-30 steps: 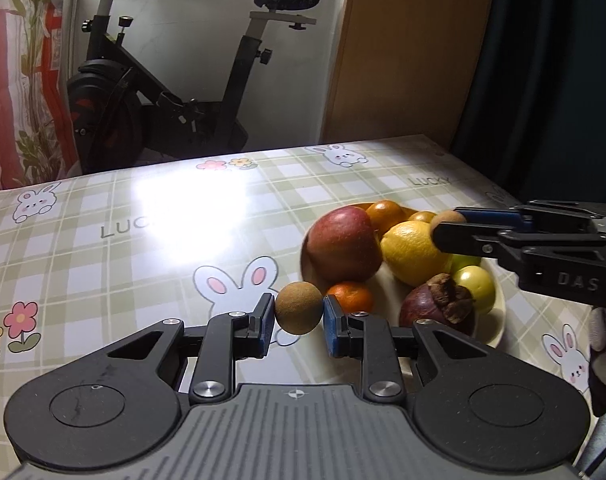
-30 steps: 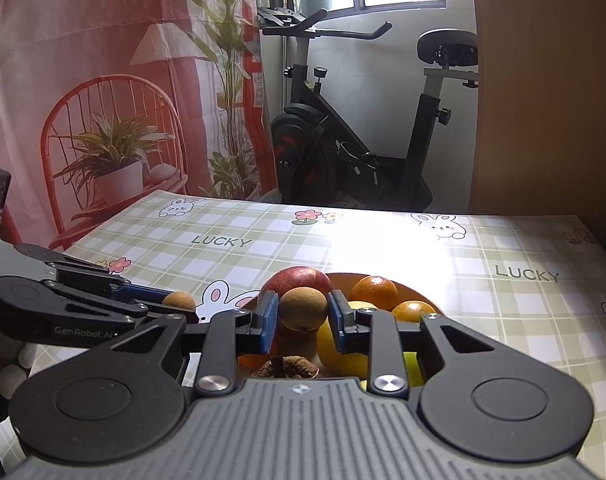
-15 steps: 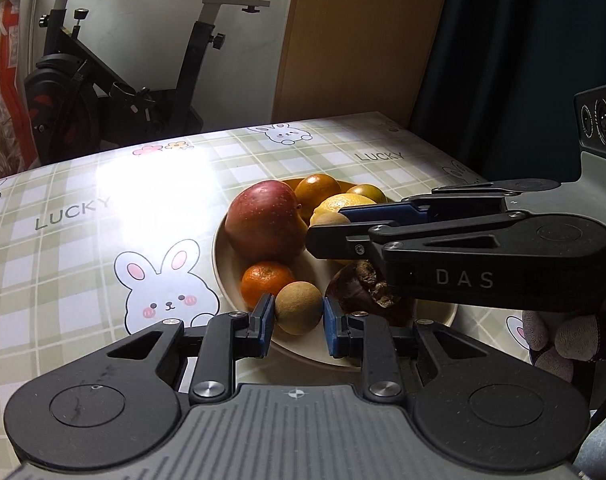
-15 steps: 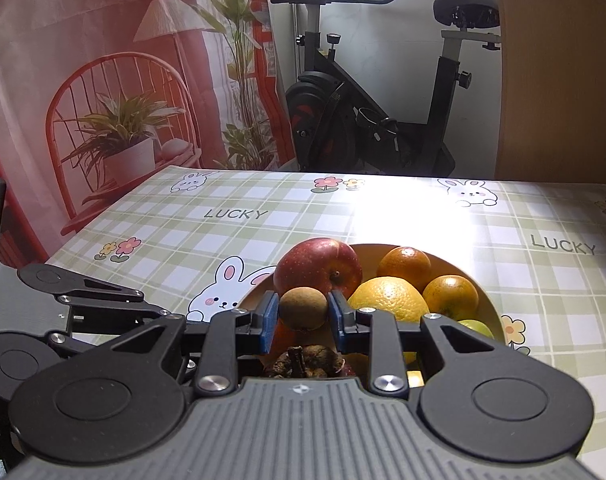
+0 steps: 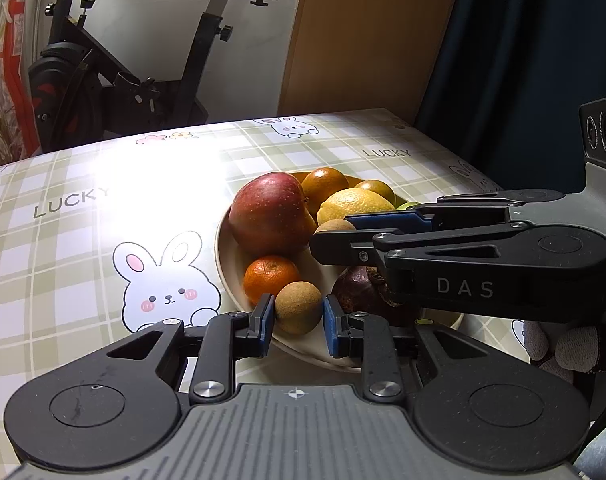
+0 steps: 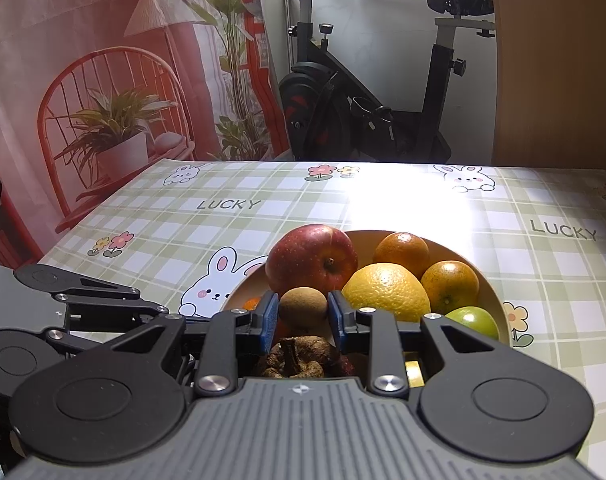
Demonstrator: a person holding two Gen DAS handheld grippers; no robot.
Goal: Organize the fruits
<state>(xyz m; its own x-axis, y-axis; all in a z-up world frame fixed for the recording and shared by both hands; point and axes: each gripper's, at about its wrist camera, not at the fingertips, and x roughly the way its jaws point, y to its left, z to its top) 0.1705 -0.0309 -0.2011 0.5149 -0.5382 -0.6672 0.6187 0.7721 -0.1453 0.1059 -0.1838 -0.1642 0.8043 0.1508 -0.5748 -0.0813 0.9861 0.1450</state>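
The left gripper [image 5: 297, 322] has just spread its blue pads, so a gap now shows on each side of the small brown fruit [image 5: 297, 306] that it pinched half a second ago; that fruit now sits at the plate's [image 5: 224, 258] near rim beside the tangerine [image 5: 270, 274]. Its drop looks done, so this claw can back away. Above the dark mangosteen [image 6: 295, 356], the right gripper [image 6: 303, 314] stays clenched on a second brown fruit [image 6: 303, 308], probably next to go down. Beyond lie 1 red apple [image 5: 269, 214], 1 lemon [image 5: 357, 204] and 2 oranges [image 6: 401, 248].
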